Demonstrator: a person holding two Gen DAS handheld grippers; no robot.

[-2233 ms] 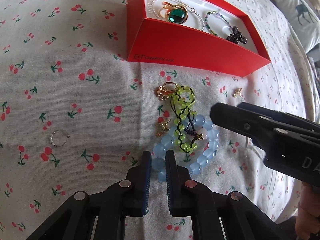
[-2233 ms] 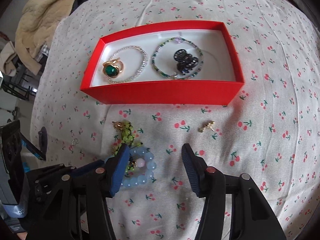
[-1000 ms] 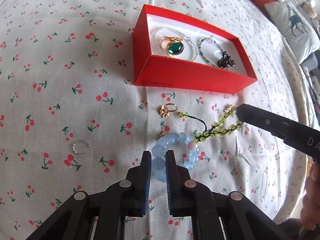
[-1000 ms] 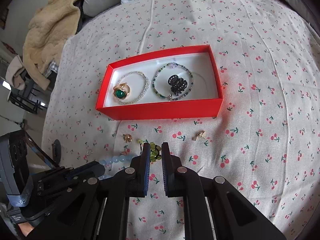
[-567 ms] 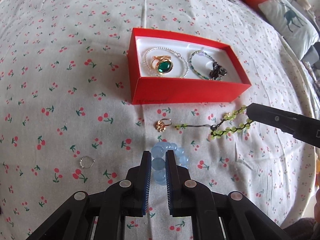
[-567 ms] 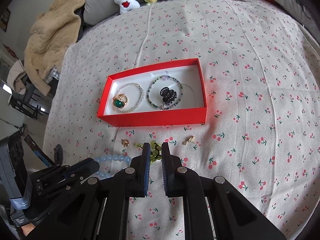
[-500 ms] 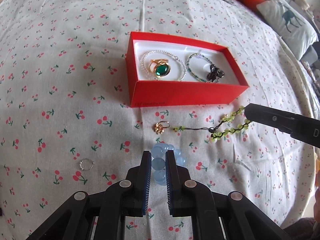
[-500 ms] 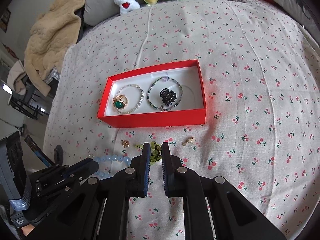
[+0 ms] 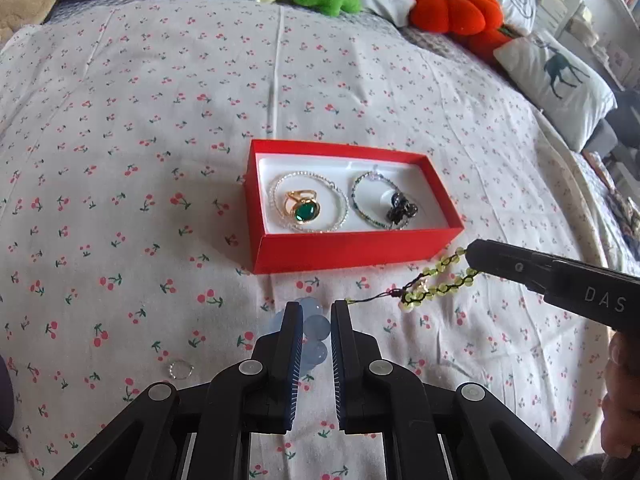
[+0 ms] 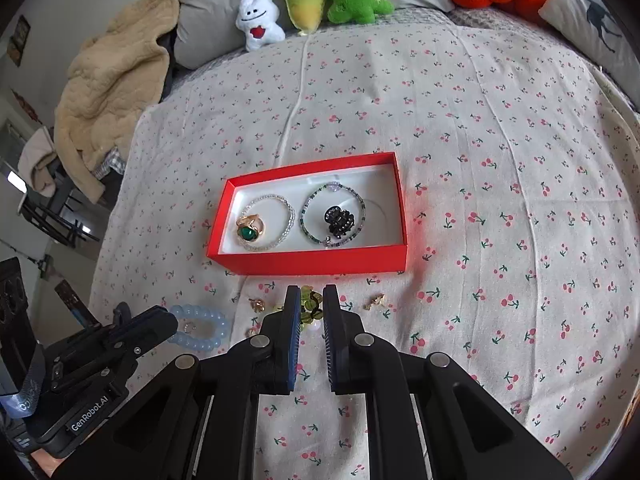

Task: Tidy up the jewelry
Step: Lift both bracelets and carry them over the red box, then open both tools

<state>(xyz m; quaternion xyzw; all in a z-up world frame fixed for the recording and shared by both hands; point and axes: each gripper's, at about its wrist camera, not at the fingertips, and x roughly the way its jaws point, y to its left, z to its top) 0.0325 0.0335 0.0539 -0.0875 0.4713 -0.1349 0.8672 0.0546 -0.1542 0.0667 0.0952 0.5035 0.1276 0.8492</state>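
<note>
A round blue bead bracelet [image 10: 202,328] is pinched by the left gripper [image 9: 314,330] and a green bead string [image 9: 434,282] by the right gripper [image 10: 311,312] near the red box [image 9: 344,250], whose full hanging length is shown only in the left view

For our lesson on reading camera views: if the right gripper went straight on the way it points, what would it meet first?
Probably the cherry-print bedsheet just short of the red box; depth is unclear. The right gripper is shut on the green bead bracelet.
</note>
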